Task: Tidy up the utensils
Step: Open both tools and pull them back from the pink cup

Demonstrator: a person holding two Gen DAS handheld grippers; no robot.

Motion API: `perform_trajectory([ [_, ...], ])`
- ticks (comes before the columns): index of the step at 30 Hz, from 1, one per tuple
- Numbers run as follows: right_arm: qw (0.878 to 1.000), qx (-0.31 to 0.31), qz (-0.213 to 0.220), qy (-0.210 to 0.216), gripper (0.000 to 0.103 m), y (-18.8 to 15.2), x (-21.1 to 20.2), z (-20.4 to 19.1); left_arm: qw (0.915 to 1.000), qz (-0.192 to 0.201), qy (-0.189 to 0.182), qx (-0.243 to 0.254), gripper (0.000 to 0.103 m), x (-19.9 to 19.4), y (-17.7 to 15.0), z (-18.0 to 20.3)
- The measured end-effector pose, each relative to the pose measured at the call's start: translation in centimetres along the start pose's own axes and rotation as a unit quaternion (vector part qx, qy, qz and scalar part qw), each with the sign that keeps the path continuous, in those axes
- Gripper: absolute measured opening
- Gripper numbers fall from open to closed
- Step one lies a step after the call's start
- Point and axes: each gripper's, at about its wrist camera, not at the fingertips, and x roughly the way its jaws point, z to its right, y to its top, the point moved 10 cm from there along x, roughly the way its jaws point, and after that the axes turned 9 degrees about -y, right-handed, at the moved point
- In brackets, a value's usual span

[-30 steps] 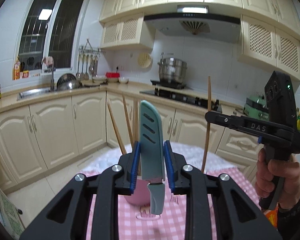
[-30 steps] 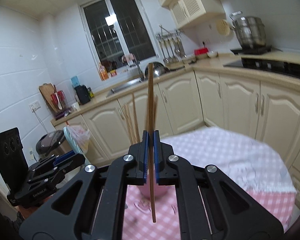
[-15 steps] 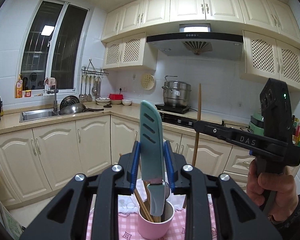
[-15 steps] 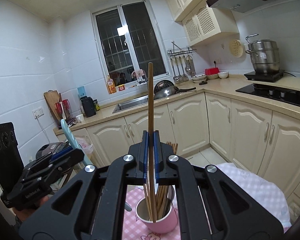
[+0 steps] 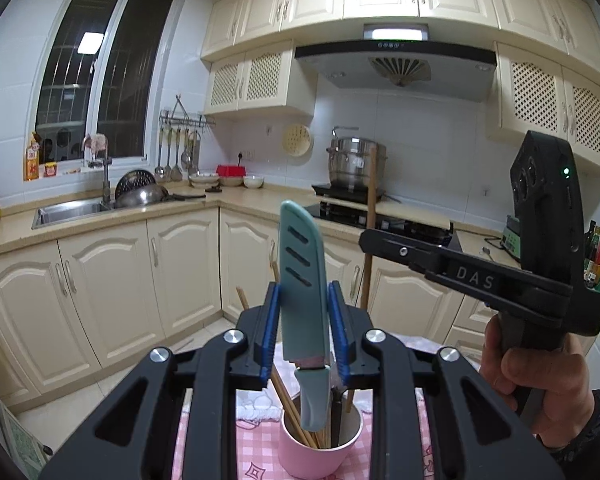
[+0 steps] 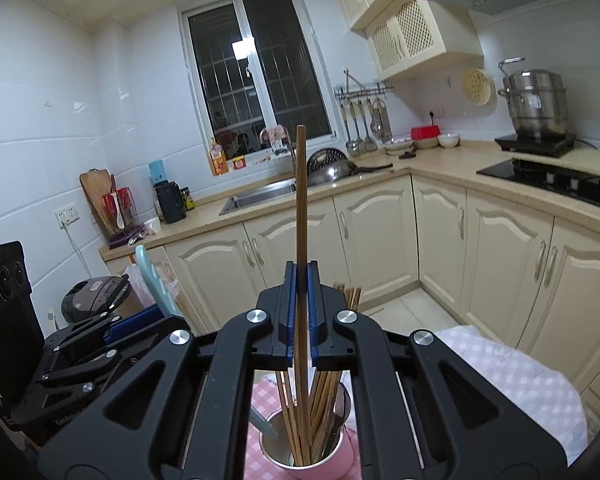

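Two claws hang over a pink cup (image 5: pixel 320 450) on a counter (image 5: pixel 216 456) spread with a pink checked cloth, each gripping one utensil. At far left, a dark window (image 5: pixel 100 80) looks over the sink (image 5: pixel 70 210), with ladles on a wall rack (image 5: pixel 178 152) beside it and cream cabinets (image 5: pixel 112 280) beneath. In the left wrist view, the left claw (image 5: pixel 304 316) clamps its blue pads on a teal knife (image 5: pixel 302 280), held upright with the sheathed blade pointing up; the handle hangs down, its end reaching into the mouth of the cup, among the wooden chopsticks (image 5: pixel 290 404) standing there. To the right, the right claw (image 5: pixel 370 240) pinches a single wooden chopstick (image 5: pixel 370 216) upright; a hand (image 5: pixel 536 384) grips that tool's handle at the frame's edge. Behind it, a steel pot (image 5: pixel 356 160) stands on the cooktop under the range hood (image 5: pixel 396 68). The right wrist view shows the jaws fully closed on that lone chopstick, whose lower end dips into the cup among the bundle. A white checked cloth (image 6: pixel 512 372) covers the far part of the counter.
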Motion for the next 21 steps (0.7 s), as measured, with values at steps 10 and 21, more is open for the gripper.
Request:
perform_trajectory([
  [10, 0.999, 0.025, -0.024, -0.007, 0.087, -2.3, 0.2, 1.4, 0.9997, -0.014, 0.012, -0.017, 0.077, 0.7, -1.8, -0.6],
  [21, 0.997, 0.052, -0.033, -0.041, 0.097, -2.6, -3.2, 4.2, 0.9964, 0.017, 0.083, 0.007, 0.097, -4.3, 0.2, 1.0],
])
